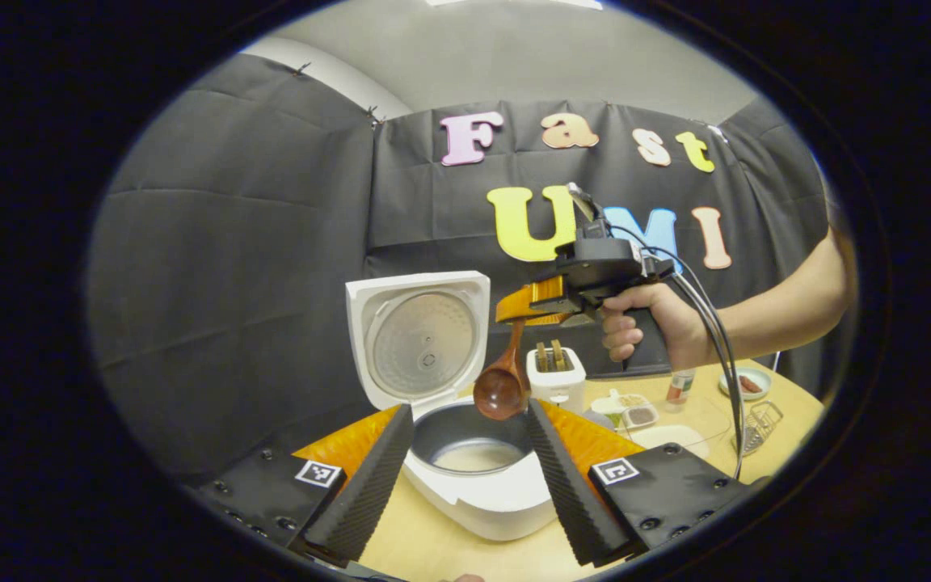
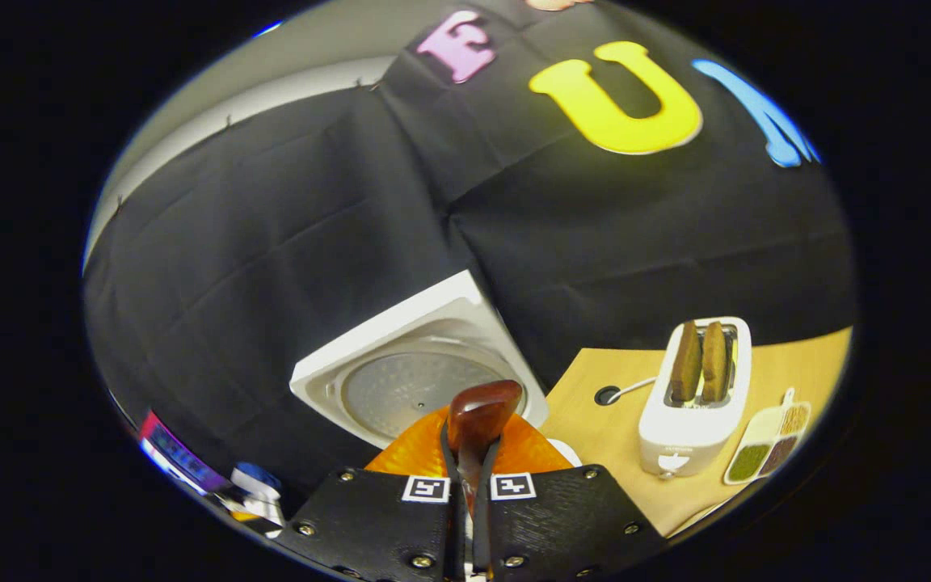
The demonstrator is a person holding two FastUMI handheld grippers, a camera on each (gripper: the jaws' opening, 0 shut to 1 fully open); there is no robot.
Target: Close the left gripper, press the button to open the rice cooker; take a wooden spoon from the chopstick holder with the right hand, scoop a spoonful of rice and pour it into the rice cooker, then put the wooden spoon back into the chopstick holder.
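Setting: a pale wooden worktop [image 1: 433, 550] in a booth hung with black cloth, with a grey wall above the cloth.

Left gripper view, left to right: the rice cooker [image 1: 482, 493] stands open on the worktop, its lid [image 1: 419, 335] raised upright behind the inner pot [image 1: 465, 440], which holds a pale layer at the bottom. The left gripper [image 1: 465, 477] has its jaws wide apart, holding nothing, one on each side of the pot as framed. Above the pot's right rim hangs the wooden spoon [image 1: 503, 386], bowl downward, handle rising to the right gripper [image 1: 526, 307]. A hand [image 1: 651, 323] holds that gripper. Behind stands a white toaster [image 1: 556, 373] with two slices in it, then a small divided tray [image 1: 631, 408], a bottle [image 1: 680, 388], a wire rack [image 1: 760, 424] and a small dish [image 1: 747, 384].

Right gripper view: the jaws are clamped together on the spoon's handle; the spoon's end [image 2: 478, 420] projects forward between them. The cooker lid lies beyond, the toaster well to the right.
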